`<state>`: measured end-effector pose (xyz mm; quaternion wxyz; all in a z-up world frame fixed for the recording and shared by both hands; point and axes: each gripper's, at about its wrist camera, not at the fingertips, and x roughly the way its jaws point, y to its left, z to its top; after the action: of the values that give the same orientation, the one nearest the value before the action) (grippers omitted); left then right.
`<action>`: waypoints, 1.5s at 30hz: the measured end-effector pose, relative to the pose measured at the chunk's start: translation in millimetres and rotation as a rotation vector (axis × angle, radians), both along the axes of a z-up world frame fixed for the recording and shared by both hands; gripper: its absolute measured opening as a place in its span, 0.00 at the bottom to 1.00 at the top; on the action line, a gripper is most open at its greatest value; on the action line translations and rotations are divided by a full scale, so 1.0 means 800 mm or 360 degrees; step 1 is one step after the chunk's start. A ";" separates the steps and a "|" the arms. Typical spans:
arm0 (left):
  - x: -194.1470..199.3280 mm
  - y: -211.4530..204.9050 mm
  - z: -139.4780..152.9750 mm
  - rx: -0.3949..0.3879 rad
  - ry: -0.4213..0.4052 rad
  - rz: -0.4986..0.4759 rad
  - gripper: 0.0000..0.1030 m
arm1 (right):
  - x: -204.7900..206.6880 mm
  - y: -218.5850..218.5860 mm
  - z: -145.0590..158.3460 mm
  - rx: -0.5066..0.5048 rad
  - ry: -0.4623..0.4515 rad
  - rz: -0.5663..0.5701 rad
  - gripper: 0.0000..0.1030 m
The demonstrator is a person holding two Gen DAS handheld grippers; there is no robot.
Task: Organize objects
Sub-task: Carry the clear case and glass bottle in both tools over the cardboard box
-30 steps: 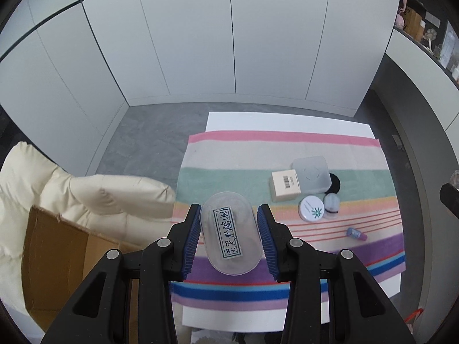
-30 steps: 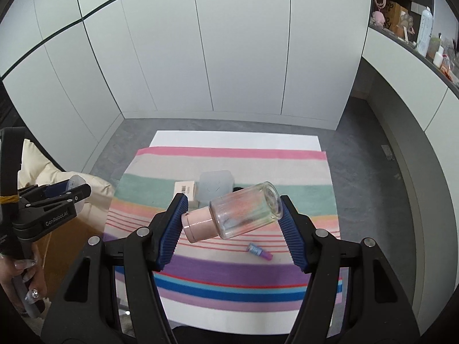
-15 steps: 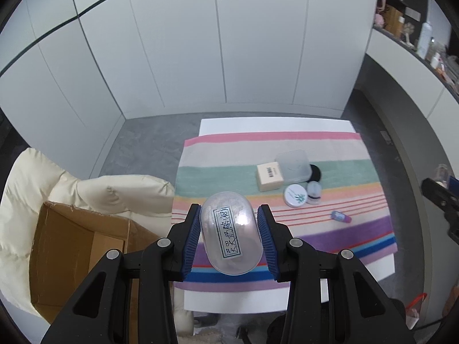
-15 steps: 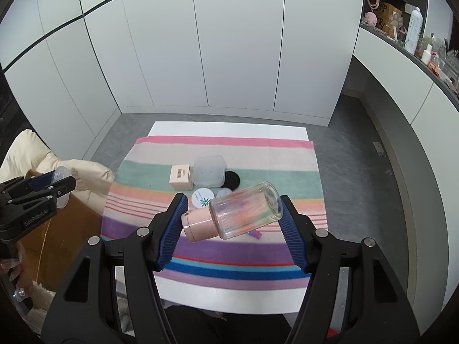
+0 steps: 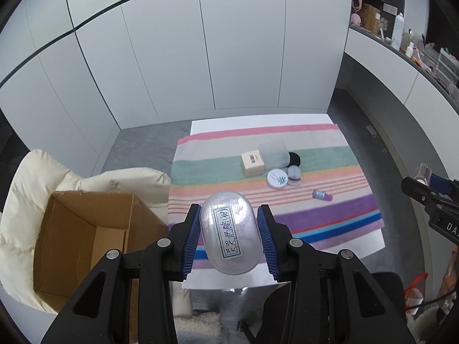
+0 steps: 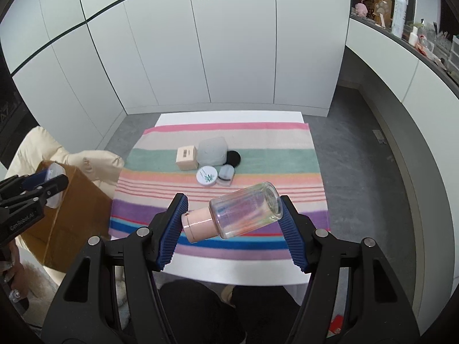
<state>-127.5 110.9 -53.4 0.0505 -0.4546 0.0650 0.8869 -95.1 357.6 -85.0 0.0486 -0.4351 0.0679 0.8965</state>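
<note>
My left gripper (image 5: pixel 230 236) is shut on a clear oval container (image 5: pixel 229 233) with a printed label, held in the air just right of an open cardboard box (image 5: pixel 86 235). Seen from the right wrist, that gripper (image 6: pixel 43 183) hovers over the box (image 6: pixel 71 200). My right gripper (image 6: pixel 232 225) is shut on a clear glass bottle with a pink cap (image 6: pixel 238 212), lying crosswise between the pads above the near edge of the striped cloth (image 6: pixel 218 177). The right gripper (image 5: pixel 430 197) also shows at the right edge of the left wrist view.
On the cloth sit a beige box (image 6: pixel 186 157), a frosted square tub (image 6: pixel 212 152), a black round pad (image 6: pixel 233 157), a white round tin (image 6: pixel 206 175), a small grey compact (image 6: pixel 226 173) and a small purple vial (image 5: pixel 322 195). A cream padded jacket (image 5: pixel 71 180) surrounds the cardboard box.
Both grippers have pulled back from the table and upward, so the cloth looks smaller. The left one has shifted toward the cardboard box, which now shows more of its inside. Both grips are unchanged.
</note>
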 end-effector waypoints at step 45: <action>0.068 -0.113 -0.035 0.0017 -0.0070 0.0237 0.40 | 0.079 -0.070 -0.035 -0.0072 -0.0078 0.0132 0.65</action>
<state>-73.0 20.9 -81.1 -0.0116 -0.4774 0.0251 0.8783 -32.2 301.8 -113.2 0.0032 -0.4605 0.0687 0.8850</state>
